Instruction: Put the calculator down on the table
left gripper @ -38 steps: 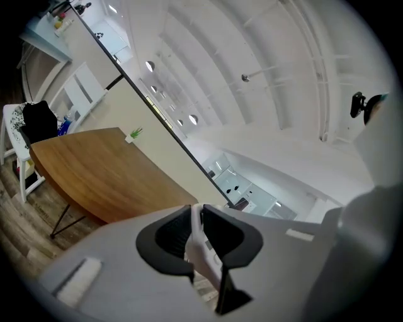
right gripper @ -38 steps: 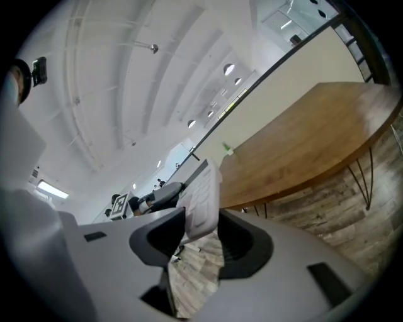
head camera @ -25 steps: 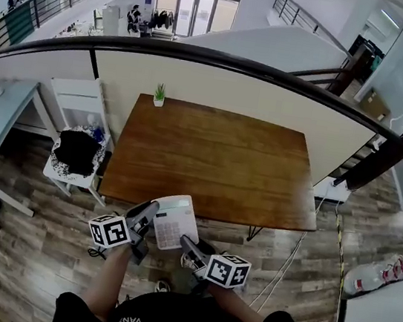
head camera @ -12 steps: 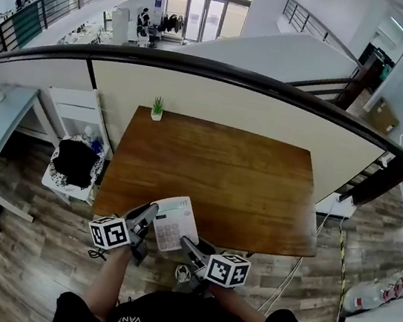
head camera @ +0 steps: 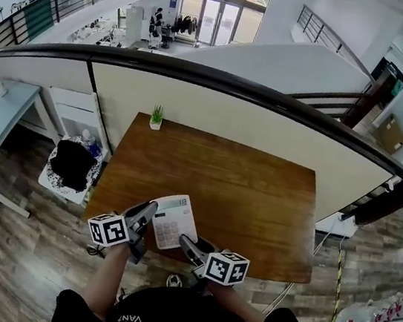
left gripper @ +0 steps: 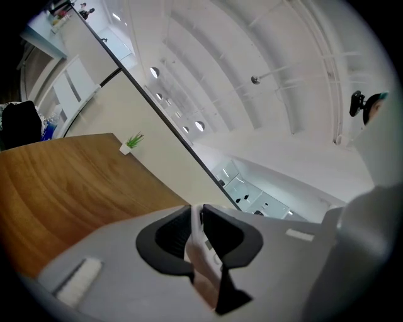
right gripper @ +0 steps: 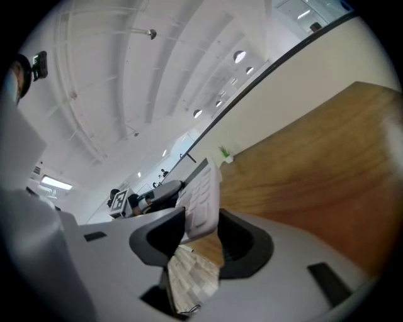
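White calculator (head camera: 172,220), pinched by left claw (head camera: 150,212) and right claw (head camera: 184,242), has advanced over the table (head camera: 256,195).

White calculator (head camera: 174,221), brown wood-grain table (head camera: 250,190), green plant (head camera: 157,114) in white pot (head camera: 155,124)

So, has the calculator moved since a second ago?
Yes: the calculator has gone forward, from short of the near edge of the table to above it.

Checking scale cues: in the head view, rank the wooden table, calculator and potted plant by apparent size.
1. wooden table
2. calculator, enlarged by being nearer the camera
3. potted plant, farthest away
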The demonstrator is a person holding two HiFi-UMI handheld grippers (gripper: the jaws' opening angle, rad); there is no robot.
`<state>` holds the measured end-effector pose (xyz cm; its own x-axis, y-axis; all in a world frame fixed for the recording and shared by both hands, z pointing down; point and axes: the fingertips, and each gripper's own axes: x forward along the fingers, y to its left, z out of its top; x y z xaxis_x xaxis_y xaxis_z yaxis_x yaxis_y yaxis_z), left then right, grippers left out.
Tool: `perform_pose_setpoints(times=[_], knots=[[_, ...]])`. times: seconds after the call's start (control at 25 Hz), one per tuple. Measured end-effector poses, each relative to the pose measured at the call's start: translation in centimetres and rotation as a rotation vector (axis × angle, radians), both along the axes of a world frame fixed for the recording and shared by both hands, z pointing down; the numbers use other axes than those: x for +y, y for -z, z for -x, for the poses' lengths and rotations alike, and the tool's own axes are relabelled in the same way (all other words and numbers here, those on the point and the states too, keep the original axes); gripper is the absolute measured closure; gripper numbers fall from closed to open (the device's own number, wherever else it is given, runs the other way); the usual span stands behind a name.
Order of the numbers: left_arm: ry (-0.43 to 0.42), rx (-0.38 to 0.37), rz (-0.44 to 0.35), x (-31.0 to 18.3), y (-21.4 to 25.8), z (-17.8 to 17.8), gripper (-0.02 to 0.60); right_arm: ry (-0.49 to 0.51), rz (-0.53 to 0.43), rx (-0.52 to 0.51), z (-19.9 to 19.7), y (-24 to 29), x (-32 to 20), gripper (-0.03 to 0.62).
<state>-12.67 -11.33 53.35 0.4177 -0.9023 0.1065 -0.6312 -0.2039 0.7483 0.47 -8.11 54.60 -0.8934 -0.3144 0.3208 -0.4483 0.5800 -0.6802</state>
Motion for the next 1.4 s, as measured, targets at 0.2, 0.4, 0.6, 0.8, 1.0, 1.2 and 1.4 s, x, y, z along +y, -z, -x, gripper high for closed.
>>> perform_pose_setpoints(times=[0.2, 0.4, 0.6, 0.8, 1.0, 1.2, 1.4], knots=[[0.038, 0.004, 0.008, -2.0, -0.6, 0.5, 0.528, 0.036, 0.000, 0.005, 0.4, -0.6, -2.6, 0.428], [0.053, 0.003, 0.025, -3.6, -1.3, 1.9, 0.528, 0.049, 0.023, 0.005, 1.8, -1.5, -4.2, 0.428], [0.020, 0.006, 0.034, -6.0, -2.2, 4.0, 0.528, 0.024, 0.035, 0.018, 4.0, -2.6, -6.3, 0.428], [-0.061, -0.019, 0.054, -9.4, -3.1, 6.2, 0.528, -0.027, 0.057, 0.033, 6.6, -3.6, -8.8, 0.428], [-0.163, -0.045, 0.068, -13.4, -3.9, 7.8, 0.529, -0.101, 0.066, 0.048, 8.6, -4.5, -11.8, 0.428], [-0.248, -0.062, 0.086, -16.7, -5.0, 8.6, 0.529, -0.167, 0.088, 0.055, 9.9, -5.6, -14.1, 0.428], [-0.316, -0.082, 0.087, -19.7, -6.2, 9.0, 0.529, -0.215, 0.099, 0.068, 10.7, -6.8, -16.5, 0.428]])
